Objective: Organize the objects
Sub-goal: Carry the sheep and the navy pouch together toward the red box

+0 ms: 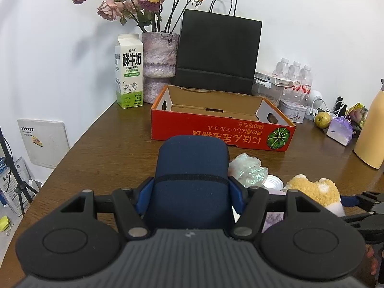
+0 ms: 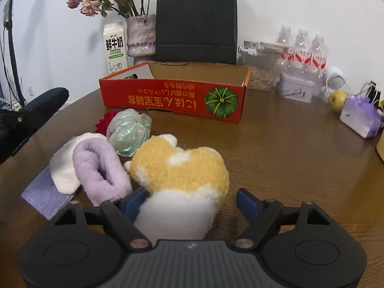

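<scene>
The left gripper (image 1: 190, 189) pinches a navy pouch (image 1: 190, 168) at centre frame, lifted towards the empty red box (image 1: 223, 129) just above it, likely its destination. In the right wrist view, the right gripper (image 2: 192, 204) stands spread around the yellow plush toy (image 2: 180, 168) at lower centre, its right pad clear, so the toy rests on the surface (image 2: 288, 156) ungripped.

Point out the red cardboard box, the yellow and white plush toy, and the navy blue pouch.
Red cardboard box (image 2: 168, 96): right wrist view, front wall.
Yellow and white plush toy (image 2: 182, 168): right wrist view, yellow top.
Navy blue pouch (image 1: 192, 158): left wrist view, upper face.
</scene>
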